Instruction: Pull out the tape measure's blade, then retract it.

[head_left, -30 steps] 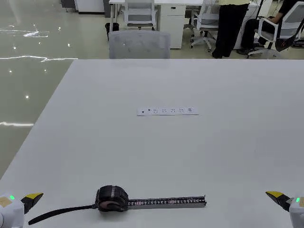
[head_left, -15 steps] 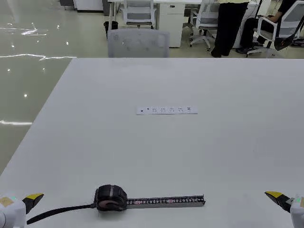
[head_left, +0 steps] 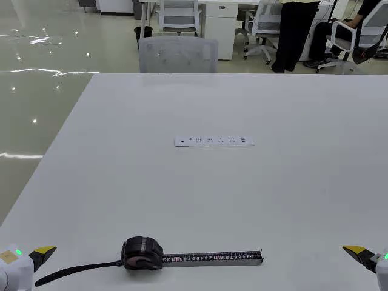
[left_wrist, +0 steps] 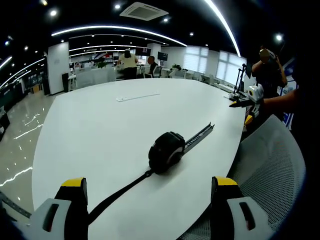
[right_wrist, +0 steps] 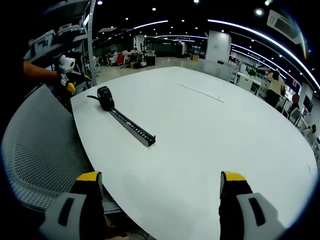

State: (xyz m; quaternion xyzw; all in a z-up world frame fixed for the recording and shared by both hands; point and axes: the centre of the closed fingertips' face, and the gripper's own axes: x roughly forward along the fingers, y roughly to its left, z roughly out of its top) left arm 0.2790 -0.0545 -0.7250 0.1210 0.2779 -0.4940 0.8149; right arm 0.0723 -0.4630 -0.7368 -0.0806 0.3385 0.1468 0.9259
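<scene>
A black tape measure (head_left: 143, 253) lies on the white table (head_left: 242, 200) near its front edge, with its blade (head_left: 212, 258) pulled out to the right and a black strap (head_left: 76, 272) trailing left. My left gripper (left_wrist: 148, 187) is open, just behind the strap's end, and holds nothing; its yellow fingertip (head_left: 43, 250) shows at the bottom left of the head view. My right gripper (right_wrist: 161, 181) is open and empty at the table's right front, well apart from the blade's end (right_wrist: 150, 141). The tape case (left_wrist: 166, 151) sits ahead of the left jaws.
A flush white socket strip (head_left: 213, 141) sits mid-table. A grey chair (head_left: 177, 56) stands at the far edge. Beyond it are desks, office chairs and people (head_left: 295, 33). A grey mesh chair (right_wrist: 35, 165) is by the table's near edge.
</scene>
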